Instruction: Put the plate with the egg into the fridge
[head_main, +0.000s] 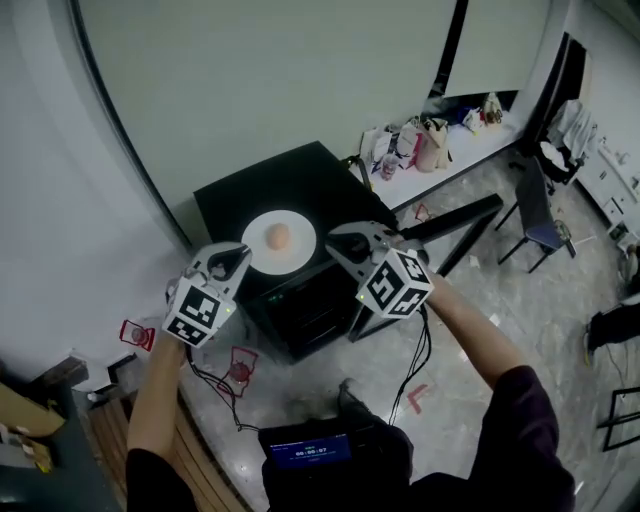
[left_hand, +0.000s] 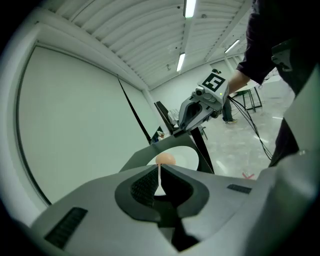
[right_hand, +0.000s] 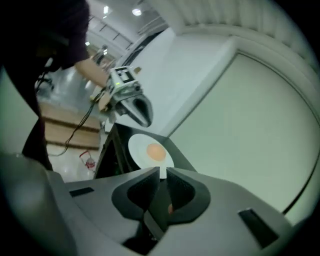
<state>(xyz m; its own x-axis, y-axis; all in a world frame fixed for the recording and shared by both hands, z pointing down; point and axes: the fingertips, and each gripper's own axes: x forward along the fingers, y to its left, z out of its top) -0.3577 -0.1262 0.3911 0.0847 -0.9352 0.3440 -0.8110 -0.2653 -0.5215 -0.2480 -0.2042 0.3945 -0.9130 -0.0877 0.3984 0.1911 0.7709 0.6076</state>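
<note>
On top of low black fridge (head_main: 300, 310): white plate (head_main: 300, 252), brown egg (head_main: 279, 236) at its middle. Not inside the fridge yet. Black slab (head_main: 450, 220) jutting out at fridge's right side, possibly the door, cannot tell for sure.

Left gripper (head_main: 238, 258) just beside plate's left edge, jaws pressed together to a thin slit, nothing gripped; plate and egg seen just past the tips in left gripper view. Cannot tell if tips touch the rim.

Right gripper (head_main: 338, 240) just beside plate's right edge, jaws likewise closed, empty, aimed at plate across from the left one.

Both held on bare forearms, plate between the two. Chair (head_main: 535, 215) and bags (head_main: 420, 140) well apart, far right by the wall.
</note>
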